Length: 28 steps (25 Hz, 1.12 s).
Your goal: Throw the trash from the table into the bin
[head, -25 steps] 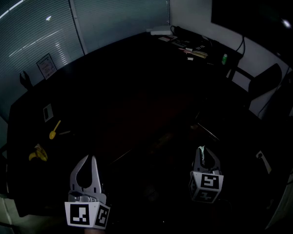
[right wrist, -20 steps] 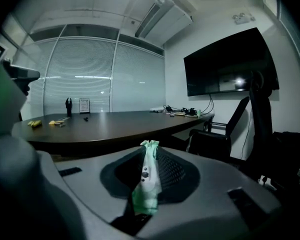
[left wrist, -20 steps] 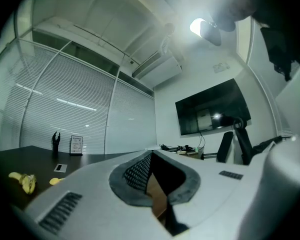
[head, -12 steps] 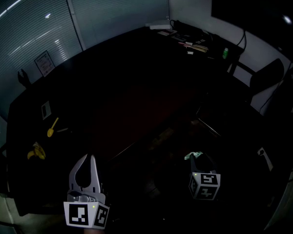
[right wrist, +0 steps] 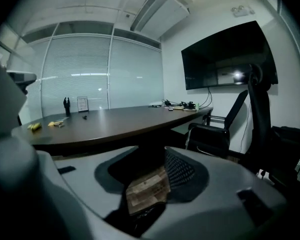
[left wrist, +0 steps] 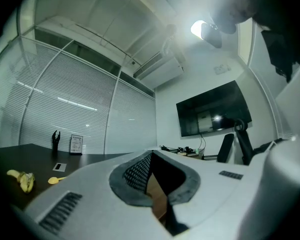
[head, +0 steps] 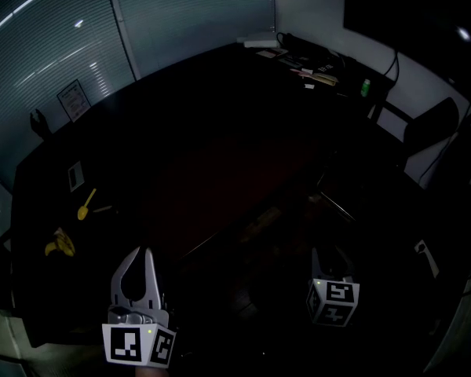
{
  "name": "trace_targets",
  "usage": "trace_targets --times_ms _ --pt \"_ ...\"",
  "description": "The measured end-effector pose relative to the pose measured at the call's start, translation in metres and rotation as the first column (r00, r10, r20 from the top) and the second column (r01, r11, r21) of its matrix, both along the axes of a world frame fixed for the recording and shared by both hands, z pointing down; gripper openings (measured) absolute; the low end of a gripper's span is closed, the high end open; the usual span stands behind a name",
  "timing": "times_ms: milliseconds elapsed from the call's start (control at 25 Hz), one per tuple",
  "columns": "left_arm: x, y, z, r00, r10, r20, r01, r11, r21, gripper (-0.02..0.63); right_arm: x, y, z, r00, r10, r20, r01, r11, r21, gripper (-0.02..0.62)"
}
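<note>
Right gripper (head: 327,253) hangs low beside the desk (head: 220,140), jaws just opened and empty, left gripper (head: 146,252) closed on nothing, while a banana peel (head: 60,246) and yellow spoon (head: 86,206) lie near the desk's left end, where the limp peel could slip from a shallow pinch.
</note>
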<state>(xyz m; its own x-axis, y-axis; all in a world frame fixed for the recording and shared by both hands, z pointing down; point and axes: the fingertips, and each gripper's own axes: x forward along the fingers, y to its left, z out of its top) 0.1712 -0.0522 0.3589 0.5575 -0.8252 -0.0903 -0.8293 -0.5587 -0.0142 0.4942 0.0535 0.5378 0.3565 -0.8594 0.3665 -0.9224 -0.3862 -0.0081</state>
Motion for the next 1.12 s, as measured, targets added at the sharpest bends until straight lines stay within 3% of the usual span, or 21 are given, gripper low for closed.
trace_targets --times_ms 160,240,480,800,1120 --pt "-0.006 -0.002 -0.004 1.000 -0.005 -0.004 0.005 1.000 0.002 -0.002 -0.004 -0.005 -0.024 0.997 0.007 -0.080 -0.005 0.999 0.034 0.087" --pt "-0.007 -0.002 -0.004 1.000 -0.003 -0.006 0.003 1.000 0.003 -0.002 -0.006 -0.004 -0.026 0.995 0.014 -0.095 -0.011 0.999 0.036 0.006" --pt "-0.005 -0.002 -0.002 1.000 0.001 0.027 -0.002 1.000 0.007 -0.002 -0.008 -0.002 -0.029 0.997 0.012 -0.078 -0.008 0.998 0.055 0.005" --pt "-0.013 -0.002 -0.009 1.000 -0.016 -0.021 0.016 1.000 0.007 -0.002 -0.007 -0.003 -0.039 0.996 0.018 -0.093 -0.010 0.997 0.078 0.005" --pt "-0.024 -0.001 -0.011 0.999 -0.037 -0.018 0.037 0.999 -0.001 -0.002 -0.028 -0.019 -0.065 0.983 -0.063 -0.170 0.082 0.990 0.112 0.005"
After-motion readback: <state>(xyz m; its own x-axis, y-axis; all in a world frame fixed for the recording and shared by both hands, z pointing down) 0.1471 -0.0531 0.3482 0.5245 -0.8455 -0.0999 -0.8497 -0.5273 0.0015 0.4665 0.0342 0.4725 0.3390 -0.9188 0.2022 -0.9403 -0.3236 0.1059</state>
